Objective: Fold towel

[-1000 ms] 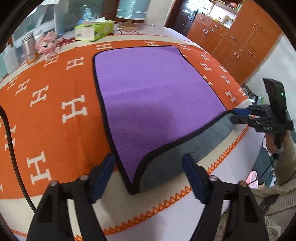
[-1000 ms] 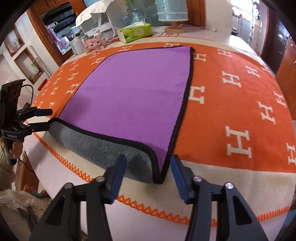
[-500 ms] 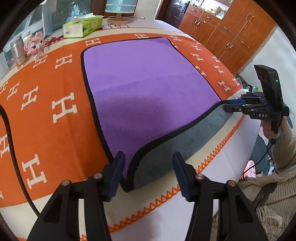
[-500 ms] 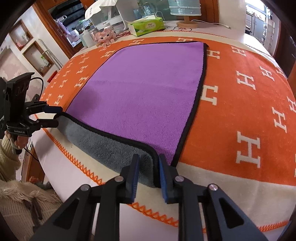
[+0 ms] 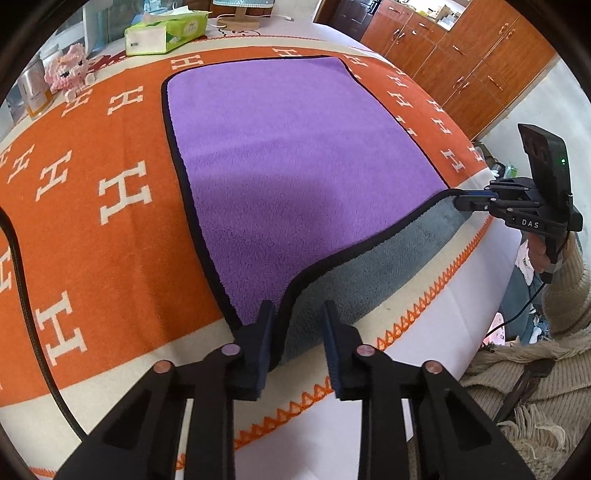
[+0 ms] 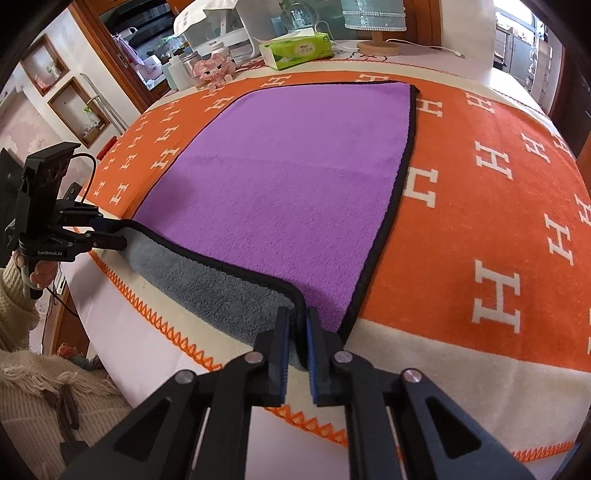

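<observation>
A purple towel (image 5: pixel 295 155) with black trim and a grey underside lies flat on an orange blanket (image 5: pixel 92 229); its near edge is lifted, showing the grey side (image 5: pixel 369 273). My left gripper (image 5: pixel 297 325) straddles the near left corner, its jaws partly closed around the edge with a gap remaining. My right gripper (image 6: pixel 297 328) is shut on the near right corner of the towel (image 6: pixel 295 177). Each gripper also shows in the other's view: the right gripper (image 5: pixel 476 197) and the left gripper (image 6: pixel 107 232).
At the far end of the table stand a green tissue box (image 5: pixel 166 31), a pink toy (image 5: pixel 70 70), a jar (image 5: pixel 35 90) and a lamp base (image 6: pixel 380 46). Wooden cabinets (image 5: pixel 461 55) stand to the right. A black cable (image 5: pixel 22 280) crosses the blanket.
Both grippers moved in onto the towel's near corners. The right gripper closed on its corner. The left jaws narrowed around the other corner, and the near edge lifted.
</observation>
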A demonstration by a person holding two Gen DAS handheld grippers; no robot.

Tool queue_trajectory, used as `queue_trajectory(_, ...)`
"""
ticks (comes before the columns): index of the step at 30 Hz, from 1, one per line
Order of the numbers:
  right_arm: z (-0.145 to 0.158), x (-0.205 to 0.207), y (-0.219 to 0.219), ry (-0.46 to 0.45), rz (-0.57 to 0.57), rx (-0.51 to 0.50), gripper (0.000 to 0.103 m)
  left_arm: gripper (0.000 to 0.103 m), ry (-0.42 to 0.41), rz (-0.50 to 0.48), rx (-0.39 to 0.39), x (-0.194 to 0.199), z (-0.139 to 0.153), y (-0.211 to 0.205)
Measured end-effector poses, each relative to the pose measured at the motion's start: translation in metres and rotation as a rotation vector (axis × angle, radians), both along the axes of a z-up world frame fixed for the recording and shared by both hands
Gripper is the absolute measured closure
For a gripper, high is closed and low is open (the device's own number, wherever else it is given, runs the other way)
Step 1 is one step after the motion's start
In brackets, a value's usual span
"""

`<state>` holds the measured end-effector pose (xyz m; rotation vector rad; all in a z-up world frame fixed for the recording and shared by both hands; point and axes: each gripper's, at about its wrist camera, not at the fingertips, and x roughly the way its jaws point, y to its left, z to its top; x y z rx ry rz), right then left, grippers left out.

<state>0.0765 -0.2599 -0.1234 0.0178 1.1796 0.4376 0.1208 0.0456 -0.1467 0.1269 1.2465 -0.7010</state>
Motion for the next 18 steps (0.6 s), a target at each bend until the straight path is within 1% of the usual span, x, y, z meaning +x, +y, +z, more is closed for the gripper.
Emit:
queue_trajectory(2, 0.001, -0.001, 0.001, -0.007, -0.002, -0.007, 0.098, 0.089, -0.013, 0.006, 0.016, -0.001, 0.002, 0.0)
queue_trajectory(5, 0.003, -0.002, 0.002, -0.018, -0.01, -0.021, 0.098, 0.093, -0.037, 0.023, 0.043, -0.002, 0.005, -0.002)
queue_trajectory(13, 0.012, -0.006, 0.006, -0.06, -0.054, -0.07, 0.099, 0.096, -0.077, 0.051, 0.113, -0.003, 0.011, -0.011)
queue_trajectory(18, 0.02, -0.008, 0.008, -0.089, -0.074, -0.084, 0.099, 0.098, -0.094, 0.083, 0.132, -0.004, 0.015, -0.012)
